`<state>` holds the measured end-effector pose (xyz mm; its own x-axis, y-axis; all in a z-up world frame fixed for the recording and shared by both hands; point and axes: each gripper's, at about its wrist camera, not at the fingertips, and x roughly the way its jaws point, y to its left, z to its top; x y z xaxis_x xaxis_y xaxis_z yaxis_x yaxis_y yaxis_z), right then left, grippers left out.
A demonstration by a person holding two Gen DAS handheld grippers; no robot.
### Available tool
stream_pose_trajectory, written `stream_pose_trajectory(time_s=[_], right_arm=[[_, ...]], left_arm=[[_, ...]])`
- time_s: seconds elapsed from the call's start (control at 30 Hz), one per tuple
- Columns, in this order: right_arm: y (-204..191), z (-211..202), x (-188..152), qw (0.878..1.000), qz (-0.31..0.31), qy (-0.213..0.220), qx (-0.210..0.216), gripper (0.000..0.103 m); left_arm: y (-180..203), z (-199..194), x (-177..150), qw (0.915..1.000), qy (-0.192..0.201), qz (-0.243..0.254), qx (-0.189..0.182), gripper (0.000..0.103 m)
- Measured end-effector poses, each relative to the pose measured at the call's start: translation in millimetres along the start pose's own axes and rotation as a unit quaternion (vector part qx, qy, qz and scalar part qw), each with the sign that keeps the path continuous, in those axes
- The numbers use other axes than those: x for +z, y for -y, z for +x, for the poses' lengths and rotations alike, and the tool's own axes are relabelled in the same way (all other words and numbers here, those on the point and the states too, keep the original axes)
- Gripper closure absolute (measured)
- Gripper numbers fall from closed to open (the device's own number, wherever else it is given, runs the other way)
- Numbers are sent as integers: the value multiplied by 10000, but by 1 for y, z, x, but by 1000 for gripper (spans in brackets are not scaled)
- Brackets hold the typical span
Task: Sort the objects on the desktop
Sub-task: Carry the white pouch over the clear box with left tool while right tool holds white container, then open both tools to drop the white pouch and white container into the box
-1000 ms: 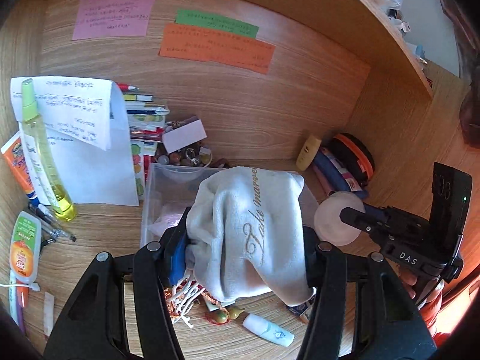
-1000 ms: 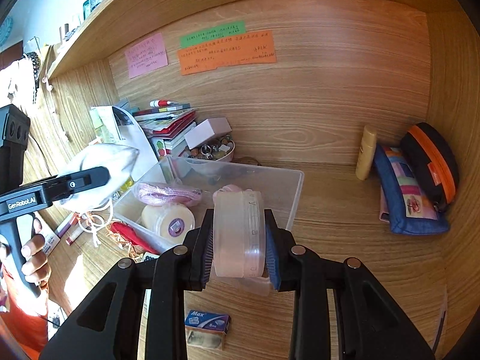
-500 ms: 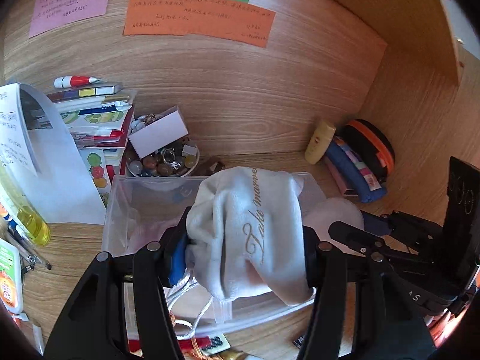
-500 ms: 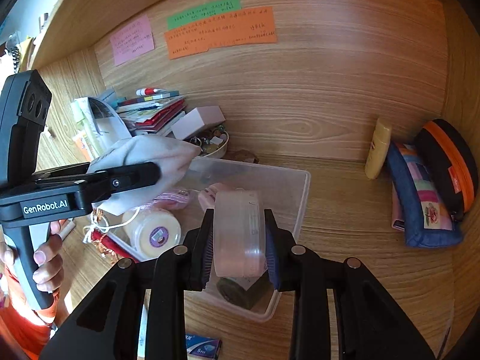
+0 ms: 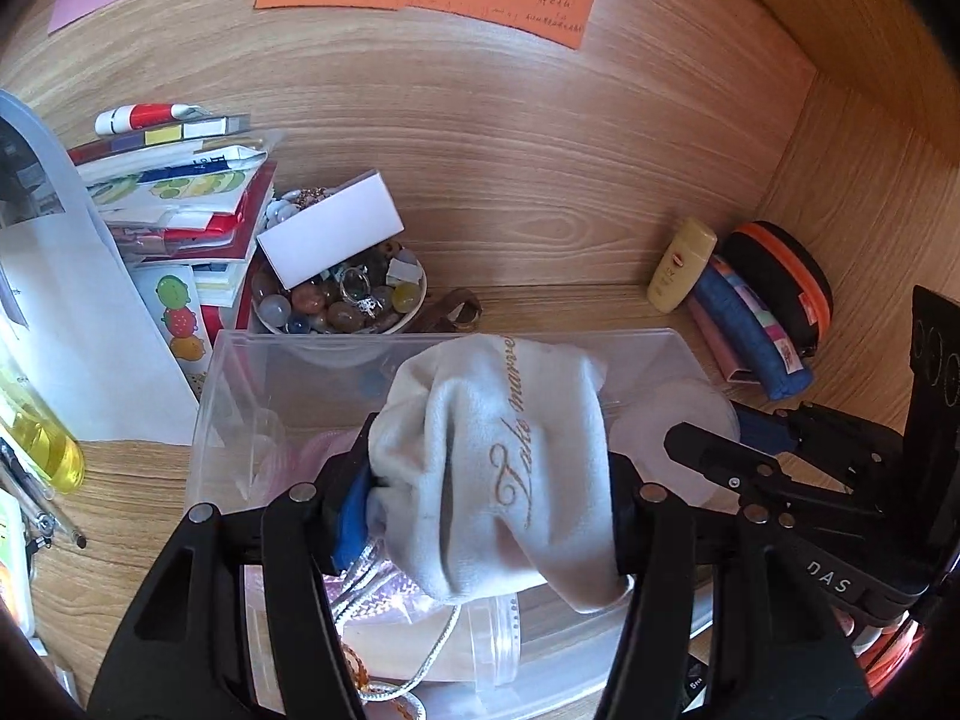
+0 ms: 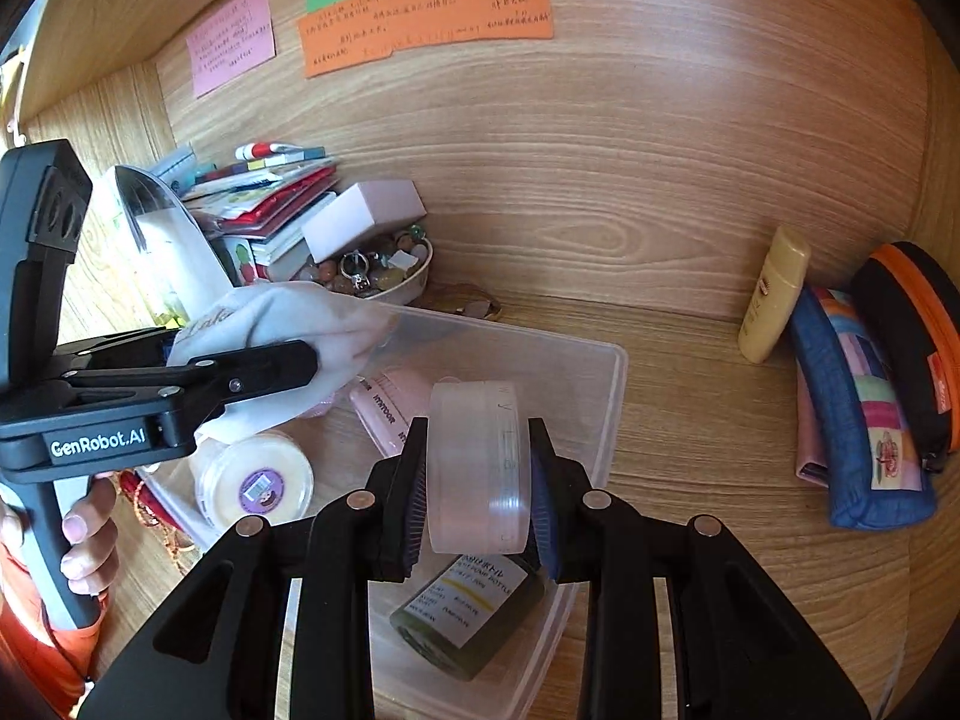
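A wooden desk [image 6: 690, 420] with a wood back wall carries 3 paper notes [image 6: 420, 18], pink, green and orange. On the desk lies a clear plastic bin [image 6: 606, 396], open at the top. Inside it sit a round white jar with a purple label [image 6: 255, 483], a pink tube [image 6: 384, 408] and a dark green bottle [image 6: 468, 612] lying on its side. Left of the bin stands a stack of books [image 5: 180, 204], and behind the bin a bowl of beads [image 5: 342, 300] holds a white box [image 5: 330, 234]. At the right wall, well apart from the bin, lean a blue pouch [image 6: 864, 420], a black case with an orange zip [image 6: 912, 336] and a yellow bottle [image 6: 771, 300].

The left gripper [image 5: 480, 480] is clamped on a white velvet pouch [image 5: 498, 456], held over the bin's left part. The right gripper [image 6: 480, 468] grips a clear round container [image 6: 477, 468] on edge above the bin's near right corner.
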<state>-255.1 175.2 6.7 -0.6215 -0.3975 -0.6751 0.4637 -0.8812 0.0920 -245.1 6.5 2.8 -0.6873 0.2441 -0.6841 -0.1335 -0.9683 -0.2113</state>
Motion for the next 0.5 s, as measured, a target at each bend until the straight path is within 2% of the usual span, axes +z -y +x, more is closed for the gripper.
stream_pose_trajectory(time_s=[0.2, 0.37, 0.5], right_arm=[[-2, 7, -2, 9999, -83, -5, -90, 76], [-6, 15, -4, 9994, -158, -66, -288, 76], [-6, 19, -5, 9993, -171, -137, -300, 75]], left_arm=[[5, 5, -4, 9998, -34, 153, 138, 38], [5, 2, -6, 9997, -22, 201, 127, 31], [5, -3, -6, 9998, 43, 172, 46, 29]])
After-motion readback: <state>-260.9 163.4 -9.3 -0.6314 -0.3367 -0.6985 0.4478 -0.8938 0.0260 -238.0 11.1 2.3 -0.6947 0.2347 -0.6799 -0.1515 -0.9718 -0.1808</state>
